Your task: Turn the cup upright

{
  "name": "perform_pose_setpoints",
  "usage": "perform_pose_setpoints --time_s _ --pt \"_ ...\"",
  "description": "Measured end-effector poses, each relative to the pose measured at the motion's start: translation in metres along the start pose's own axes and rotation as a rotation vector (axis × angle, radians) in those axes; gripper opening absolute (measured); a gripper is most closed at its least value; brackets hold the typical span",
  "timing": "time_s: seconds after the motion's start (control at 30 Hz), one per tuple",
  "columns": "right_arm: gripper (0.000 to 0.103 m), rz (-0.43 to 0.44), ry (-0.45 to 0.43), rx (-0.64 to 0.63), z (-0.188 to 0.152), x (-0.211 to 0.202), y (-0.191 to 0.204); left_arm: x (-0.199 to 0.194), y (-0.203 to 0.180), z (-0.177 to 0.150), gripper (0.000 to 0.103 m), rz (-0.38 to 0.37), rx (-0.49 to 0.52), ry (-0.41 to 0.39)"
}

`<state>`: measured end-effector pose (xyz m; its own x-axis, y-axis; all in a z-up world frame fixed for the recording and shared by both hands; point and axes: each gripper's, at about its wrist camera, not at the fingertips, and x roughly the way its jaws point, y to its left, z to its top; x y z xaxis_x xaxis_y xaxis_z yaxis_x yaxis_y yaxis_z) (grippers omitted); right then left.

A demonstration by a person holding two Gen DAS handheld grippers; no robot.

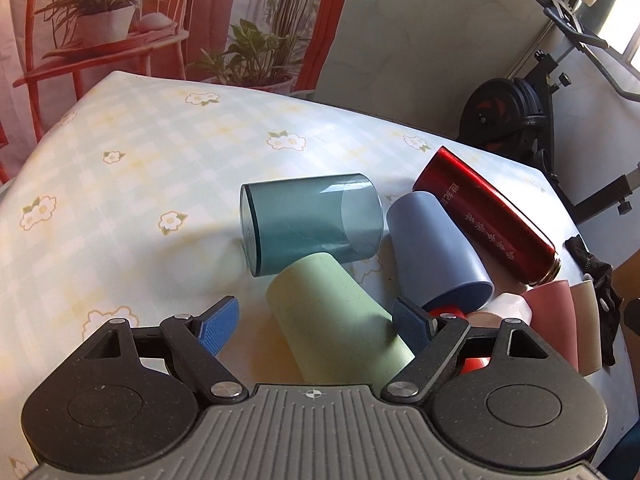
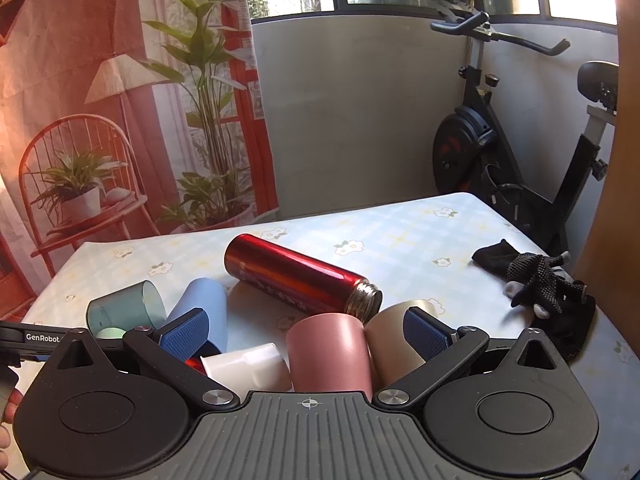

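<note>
Several cups lie on their sides on the flowered tablecloth (image 1: 140,168). In the left wrist view a pale green cup (image 1: 336,324) lies between the open fingers of my left gripper (image 1: 316,324), not clamped. Beyond it lie a clear teal cup (image 1: 308,224) and a blue cup (image 1: 436,248). A red flask (image 1: 484,216) lies at the right. In the right wrist view my right gripper (image 2: 308,336) is open above a pink cup (image 2: 332,348), a beige cup (image 2: 388,340) and a white cup (image 2: 248,364). The red flask (image 2: 296,276) lies beyond.
A black glove (image 2: 540,284) lies near the table's right edge. An exercise bike (image 2: 500,152) stands behind the table, next to a grey wall. A printed curtain with plants and a red chair hangs at the back left.
</note>
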<state>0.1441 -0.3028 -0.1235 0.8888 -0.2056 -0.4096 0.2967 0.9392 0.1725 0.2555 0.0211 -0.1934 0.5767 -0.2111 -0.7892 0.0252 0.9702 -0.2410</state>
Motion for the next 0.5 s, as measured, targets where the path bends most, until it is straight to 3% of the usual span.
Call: perform_pose_setpoints --time_s 0.4,0.5 --pt "0.103 0.001 -0.006 0.000 -0.001 -0.002 -0.001 0.016 -0.006 -0.003 0.087 -0.015 -0.069 0.052" --pt "0.103 0.001 -0.007 0.001 0.000 -0.003 -0.001 0.015 -0.005 -0.005 0.082 -0.040 -0.074 0.044"
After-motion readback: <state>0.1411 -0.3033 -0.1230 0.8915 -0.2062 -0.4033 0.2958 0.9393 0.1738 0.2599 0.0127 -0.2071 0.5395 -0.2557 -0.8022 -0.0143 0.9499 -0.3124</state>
